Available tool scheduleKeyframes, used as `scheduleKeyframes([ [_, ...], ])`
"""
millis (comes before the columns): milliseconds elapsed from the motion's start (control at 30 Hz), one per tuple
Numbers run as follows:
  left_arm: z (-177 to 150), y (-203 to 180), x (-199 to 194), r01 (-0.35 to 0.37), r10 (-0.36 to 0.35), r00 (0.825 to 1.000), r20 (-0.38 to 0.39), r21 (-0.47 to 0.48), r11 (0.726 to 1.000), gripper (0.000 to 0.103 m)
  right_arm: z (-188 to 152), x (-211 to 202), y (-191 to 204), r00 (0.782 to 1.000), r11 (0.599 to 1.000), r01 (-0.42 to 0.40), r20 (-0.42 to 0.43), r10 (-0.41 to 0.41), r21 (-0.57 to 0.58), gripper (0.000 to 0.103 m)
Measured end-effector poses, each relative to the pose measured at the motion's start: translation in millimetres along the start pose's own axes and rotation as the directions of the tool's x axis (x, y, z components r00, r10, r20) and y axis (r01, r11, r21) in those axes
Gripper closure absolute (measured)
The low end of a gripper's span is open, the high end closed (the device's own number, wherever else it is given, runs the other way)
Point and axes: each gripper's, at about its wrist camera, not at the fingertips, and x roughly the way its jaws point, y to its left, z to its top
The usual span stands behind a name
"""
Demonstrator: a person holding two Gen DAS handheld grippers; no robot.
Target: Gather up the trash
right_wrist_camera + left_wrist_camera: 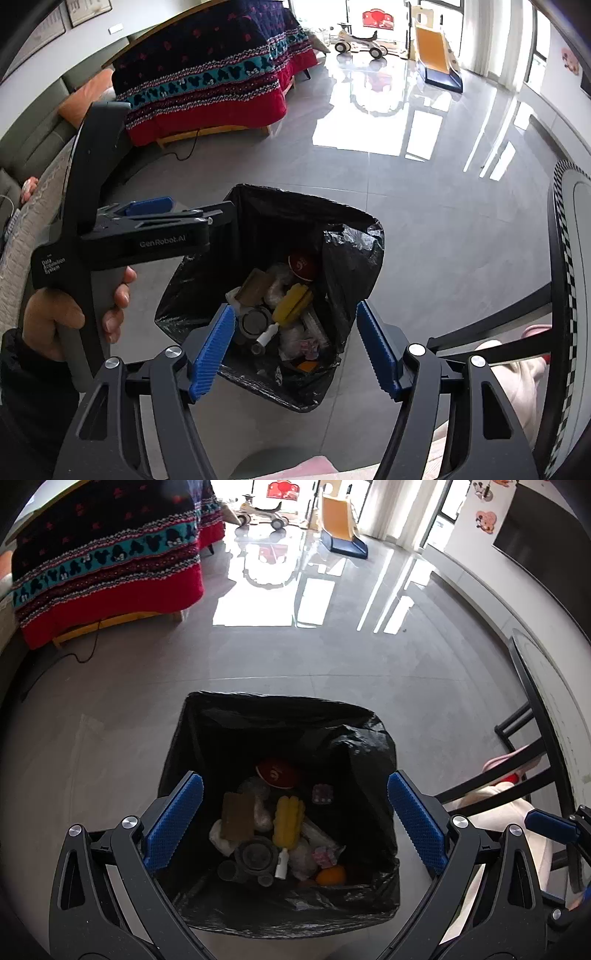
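Bin liner (229, 738): lower contents buried under the yellow item (289, 821) and the cardboard piece (238, 816) (kinds not identifiable). Chair (532, 738): cut off at the frame edge. Left hand (59, 317): wrist cropped by the border.

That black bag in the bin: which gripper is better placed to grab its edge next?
Probably the left gripper. It hangs open, centred right over the black bag, its pads flanking the rim. The right gripper, also open, sits off toward the near corner.

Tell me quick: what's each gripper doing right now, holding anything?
Left gripper: open wide, empty, above the trash bin.
Right gripper: open, empty, above the same bin.
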Motion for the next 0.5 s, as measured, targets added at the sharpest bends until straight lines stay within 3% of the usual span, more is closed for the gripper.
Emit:
scheduleKeyframes([
  [267,8,-44,1,0.050,-0.049,0.999,-0.016,0.084,0.995,0.006,-5,-19,-30,0.999,0.997,-0.025,0.037,0.023,0.071,0.025],
  [500,21,-114,-1,0.126,-0.124,0.992,-0.023,0.200,0.972,0.006,-17,-55,-84,0.994,0.986,0.031,0.098,-0.048,0.164,0.019],
])
